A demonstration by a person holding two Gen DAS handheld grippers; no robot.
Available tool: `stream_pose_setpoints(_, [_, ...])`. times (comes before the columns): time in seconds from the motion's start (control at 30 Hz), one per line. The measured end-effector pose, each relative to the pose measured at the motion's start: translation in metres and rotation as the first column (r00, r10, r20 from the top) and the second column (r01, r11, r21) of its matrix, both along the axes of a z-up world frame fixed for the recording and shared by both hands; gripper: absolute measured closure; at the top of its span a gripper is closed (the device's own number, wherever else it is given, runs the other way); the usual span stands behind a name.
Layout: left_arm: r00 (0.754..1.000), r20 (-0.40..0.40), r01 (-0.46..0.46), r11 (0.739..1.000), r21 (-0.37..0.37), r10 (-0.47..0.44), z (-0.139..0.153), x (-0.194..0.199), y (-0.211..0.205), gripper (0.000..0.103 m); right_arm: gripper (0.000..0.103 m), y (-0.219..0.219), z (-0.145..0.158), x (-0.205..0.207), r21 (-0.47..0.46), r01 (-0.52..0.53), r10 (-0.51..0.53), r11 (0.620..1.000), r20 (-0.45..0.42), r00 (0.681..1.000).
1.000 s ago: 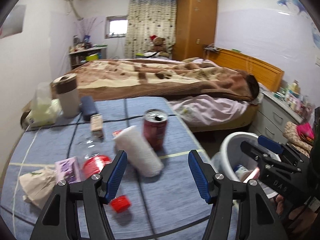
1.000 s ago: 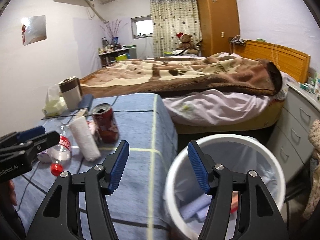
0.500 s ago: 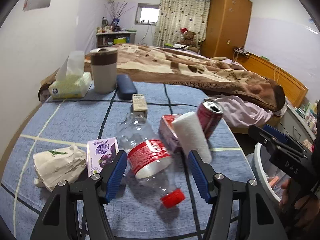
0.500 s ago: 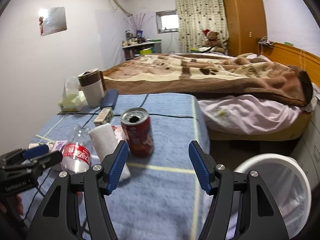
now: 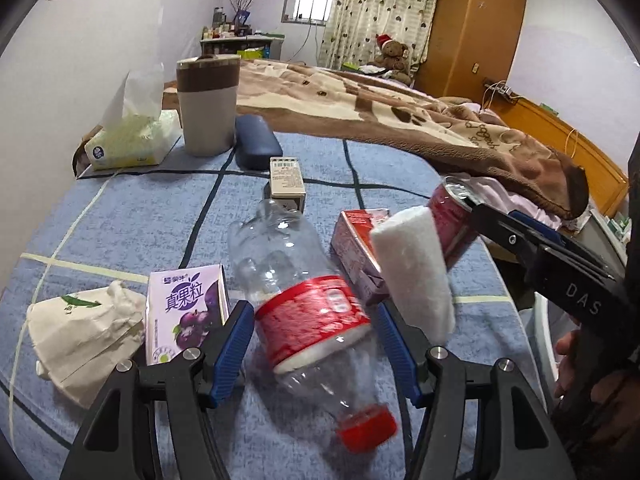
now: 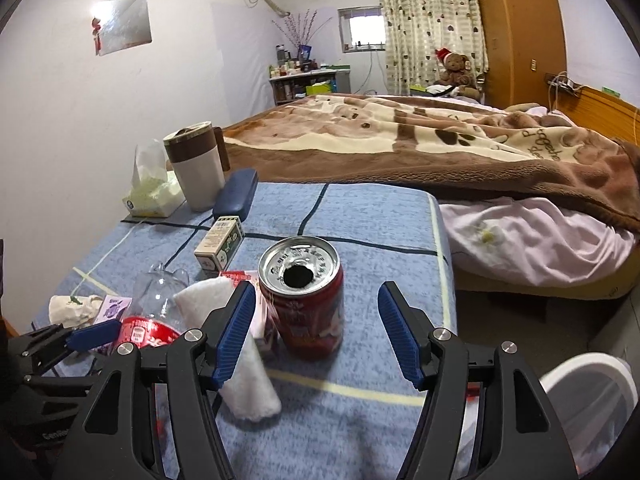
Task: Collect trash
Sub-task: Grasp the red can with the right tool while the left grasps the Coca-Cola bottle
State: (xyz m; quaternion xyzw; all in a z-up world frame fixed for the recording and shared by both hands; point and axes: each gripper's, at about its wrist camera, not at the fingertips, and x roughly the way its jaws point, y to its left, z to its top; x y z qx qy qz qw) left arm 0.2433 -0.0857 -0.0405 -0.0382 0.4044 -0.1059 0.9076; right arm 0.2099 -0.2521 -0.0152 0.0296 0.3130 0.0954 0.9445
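Left gripper (image 5: 316, 344) stands about half open, jaws straddling a clear plastic bottle with a red label and red cap (image 5: 308, 320); the blue pads sit just off the label on either side, not pressing. The bottle lies on its side on the blue checked tablecloth (image 5: 120, 224), cap toward the camera. Right gripper (image 6: 318, 334) is likewise partly open with nothing held; a red drink can with an open top (image 6: 304, 300) stands upright just ahead of the jaws, nearer the left pad. A white rolled cloth (image 6: 240, 364) lies beside the can, passing under that left pad. Left of the bottle: a purple juice carton (image 5: 186, 312), then a crumpled paper bag (image 5: 84, 332). A red carton (image 5: 356, 248) lies between bottle and roll. White waste bin (image 6: 592, 396) at lower right, off the table edge.
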Motion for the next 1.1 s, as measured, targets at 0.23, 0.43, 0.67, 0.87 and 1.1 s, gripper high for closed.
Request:
stream_pose_setpoints(0.23, [1.0,-0.009,-0.002,1.0,0.01,0.002,-0.007,0.017,-0.001,0.035,0.038,0.005,-0.009,0.014,-0.001,-0.009,0.009,1.0,-0.036,0.999])
stream_pose_setpoints(0.43, [1.0,-0.009,-0.004,1.0,0.028,0.004,-0.009,0.026,0.005,0.034,0.038,0.008,-0.015,0.024,-0.01,-0.002,0.002,1.0,-0.06,0.998])
stream_pose_setpoints(0.67, [1.0,-0.014,-0.024,0.997,0.079,0.025,-0.013,0.034,0.018,0.034,0.038,0.011,-0.019,0.03,-0.021,-0.002,0.0,1.0,-0.071,0.997])
stream_pose_setpoints(0.87, [0.999,-0.025,-0.031,0.998,0.047,0.032,-0.011,0.048,0.025,0.035,0.038,0.012,-0.022,0.036,-0.014,0.002,-0.003,1.0,-0.085,0.996])
stream_pose_setpoints(1.1, [0.999,-0.031,-0.014,0.998,0.057,0.016,-0.016,0.061,0.019,0.035,0.038,0.01,-0.023,0.037,-0.009,0.016,-0.016,1.0,-0.083,0.996])
